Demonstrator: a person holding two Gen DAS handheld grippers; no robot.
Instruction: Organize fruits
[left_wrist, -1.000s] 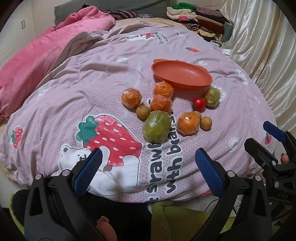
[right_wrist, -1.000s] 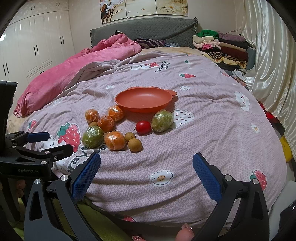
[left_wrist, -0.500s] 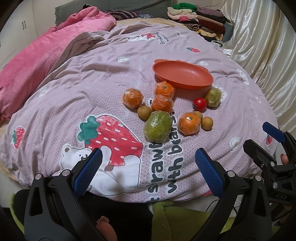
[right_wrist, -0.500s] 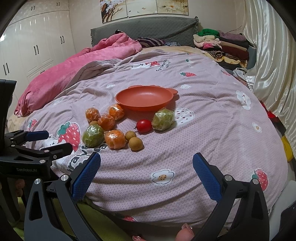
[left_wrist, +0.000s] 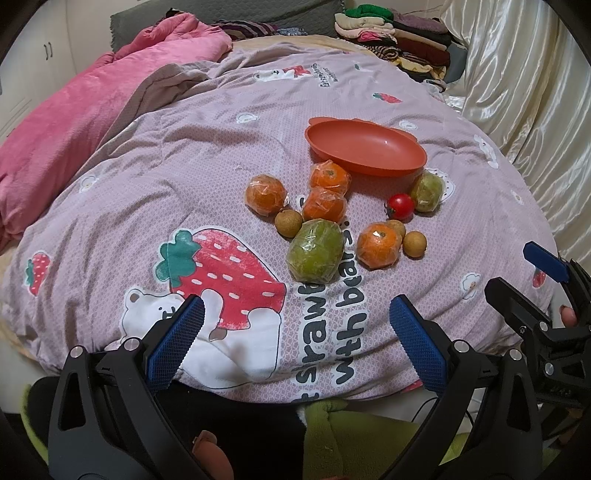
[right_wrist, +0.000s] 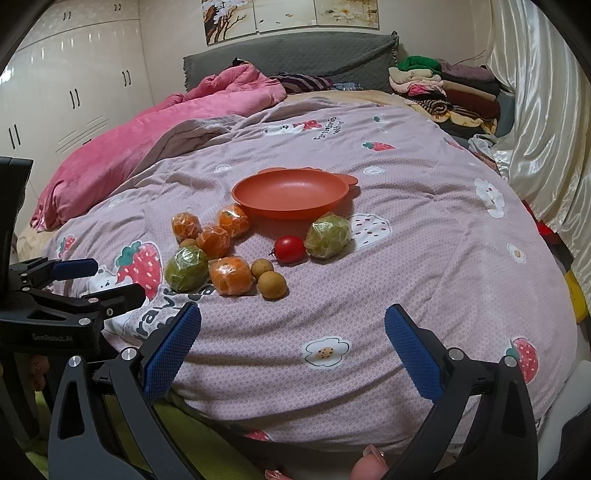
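The left gripper (left_wrist: 295, 332) and the right gripper (right_wrist: 291, 338) both hover at the near edge of the bed, fingers spread wide and empty. Just beyond, on the lilac quilt (right_wrist: 406, 258), the fruits lie in a loose cluster: a wrapped green fruit (left_wrist: 316, 250) beside a wrapped orange (left_wrist: 378, 245), small brown fruits, then a red tomato (right_wrist: 290, 249). Behind them sits the empty orange plate (right_wrist: 291, 192). Farther back lies a pink blanket (right_wrist: 147, 147).

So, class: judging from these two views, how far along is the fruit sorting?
Nothing looks done: the orange dish is empty. Nothing is in hand; the left gripper and right gripper are both open, short of the fruit. Left: the oranges, green fruits, tomato and small brown fruits.
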